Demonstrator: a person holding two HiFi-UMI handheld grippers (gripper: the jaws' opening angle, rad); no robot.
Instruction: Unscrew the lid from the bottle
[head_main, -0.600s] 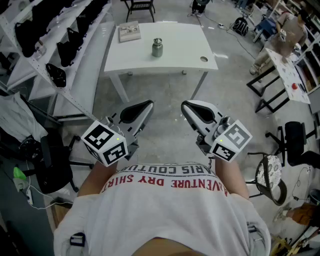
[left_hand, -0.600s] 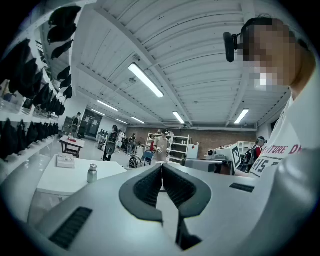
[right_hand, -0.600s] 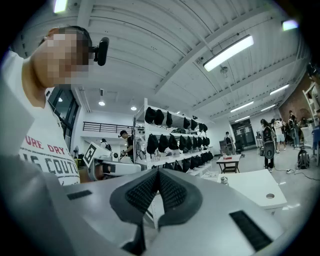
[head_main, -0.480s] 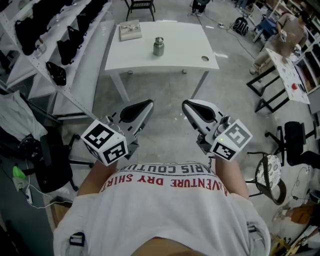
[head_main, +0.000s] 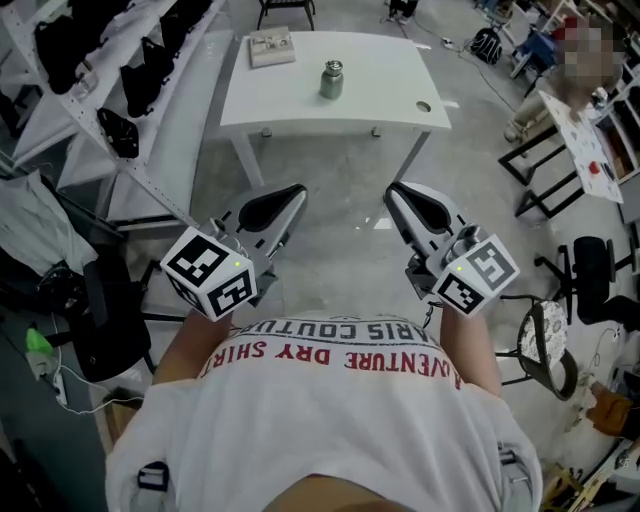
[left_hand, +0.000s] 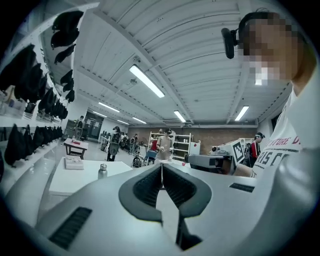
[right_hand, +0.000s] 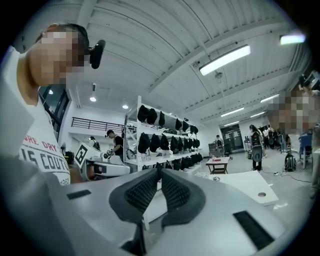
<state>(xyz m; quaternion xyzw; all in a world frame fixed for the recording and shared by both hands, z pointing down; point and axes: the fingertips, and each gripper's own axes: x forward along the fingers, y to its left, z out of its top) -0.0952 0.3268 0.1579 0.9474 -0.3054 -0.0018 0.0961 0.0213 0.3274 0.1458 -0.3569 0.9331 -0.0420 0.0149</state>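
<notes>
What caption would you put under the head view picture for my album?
Left gripper and right gripper, both shut and empty, point toward a metal bottle on a white table.

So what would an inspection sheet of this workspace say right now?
Surface: white rectangular table, well ahead of the person.
Job's things: small silver metal bottle, upright on it, lid on, untouched.
Clutter: flat pale box at its far left corner.
Grippers: left tool and right tool both shut, empty, held level.
Cables: white lead on the floor, far left.
Surroundings: white rack of black items; black chair.
</notes>
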